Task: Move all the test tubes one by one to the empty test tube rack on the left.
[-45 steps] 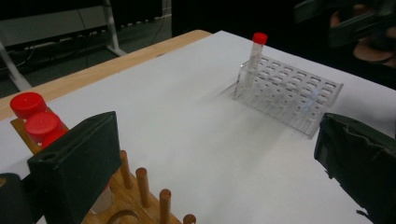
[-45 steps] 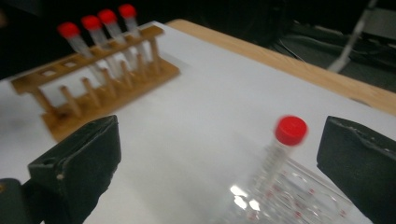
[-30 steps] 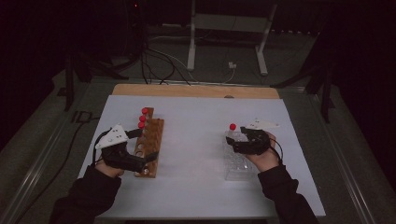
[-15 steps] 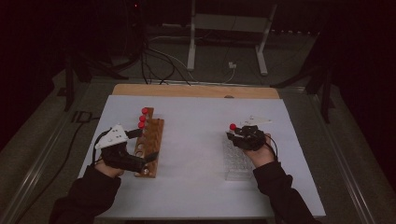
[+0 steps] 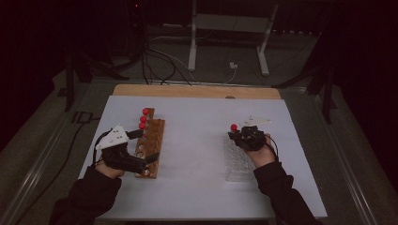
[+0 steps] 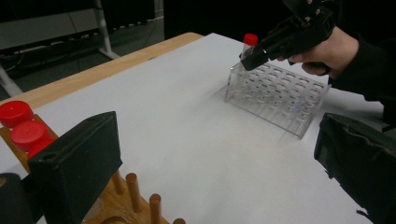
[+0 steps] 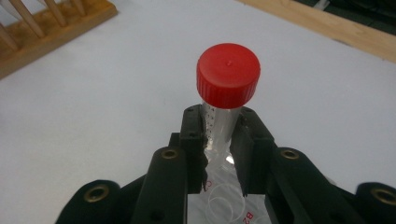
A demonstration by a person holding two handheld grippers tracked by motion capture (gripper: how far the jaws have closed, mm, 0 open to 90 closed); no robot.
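Note:
A clear tube with a red cap [image 7: 228, 74] stands upright between the jaws of my right gripper [image 7: 219, 140], which is shut on it just below the cap. The tube [image 5: 233, 127] is at the far left corner of a clear plastic rack [image 5: 237, 161]; how deep it sits in there I cannot tell. From the left gripper view, the same tube [image 6: 251, 39] and the right gripper [image 6: 261, 51] are over the clear rack [image 6: 275, 95]. My left gripper [image 5: 148, 145] is open wide, one jaw on each side of the near part of a wooden rack [image 5: 157, 129].
Three red-capped tubes [image 5: 142, 119] stand at the wooden rack's far end, also close on the left [image 6: 21, 126] in the left gripper view. Wooden pegs [image 6: 133, 189] rise between the left jaws. A white sheet [image 5: 197, 154] covers the table; a wooden strip [image 5: 197, 91] runs along its far edge.
The right hand has turned slightly over the clear rack while the red cap stays in about the same place. The left gripper has not moved.

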